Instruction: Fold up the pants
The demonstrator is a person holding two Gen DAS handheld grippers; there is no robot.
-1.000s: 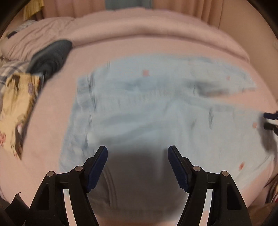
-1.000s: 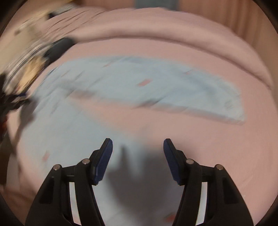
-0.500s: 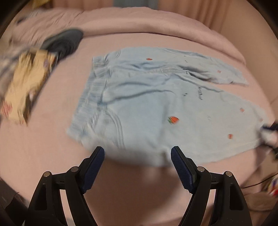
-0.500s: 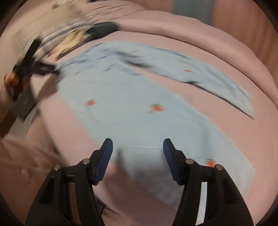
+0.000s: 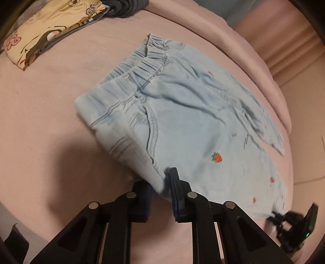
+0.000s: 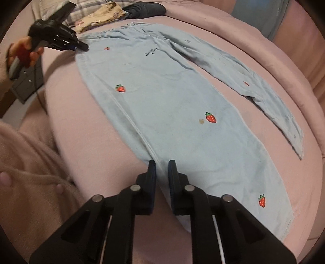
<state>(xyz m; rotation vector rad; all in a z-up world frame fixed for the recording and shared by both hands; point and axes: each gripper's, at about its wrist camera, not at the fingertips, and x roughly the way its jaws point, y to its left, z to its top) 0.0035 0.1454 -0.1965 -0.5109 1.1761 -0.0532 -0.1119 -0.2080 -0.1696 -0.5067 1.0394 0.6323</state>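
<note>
Light blue pants with small red strawberries lie spread flat on the pink bed, also seen in the right wrist view. Their elastic waistband is at the far left; two legs run to the right. My left gripper is shut on the near side seam of the pants by the hip. My right gripper is shut on the near edge of the near leg, lower down. The right gripper also shows in the left wrist view, and the left gripper in the right wrist view.
A yellow printed garment and a dark grey garment lie at the bed's far left. The bed's pink cover surrounds the pants. A pink-sleeved arm is near left in the right wrist view.
Both grippers dropped toward the near edge of the pants and shut on it. They were wide open above the fabric before.
</note>
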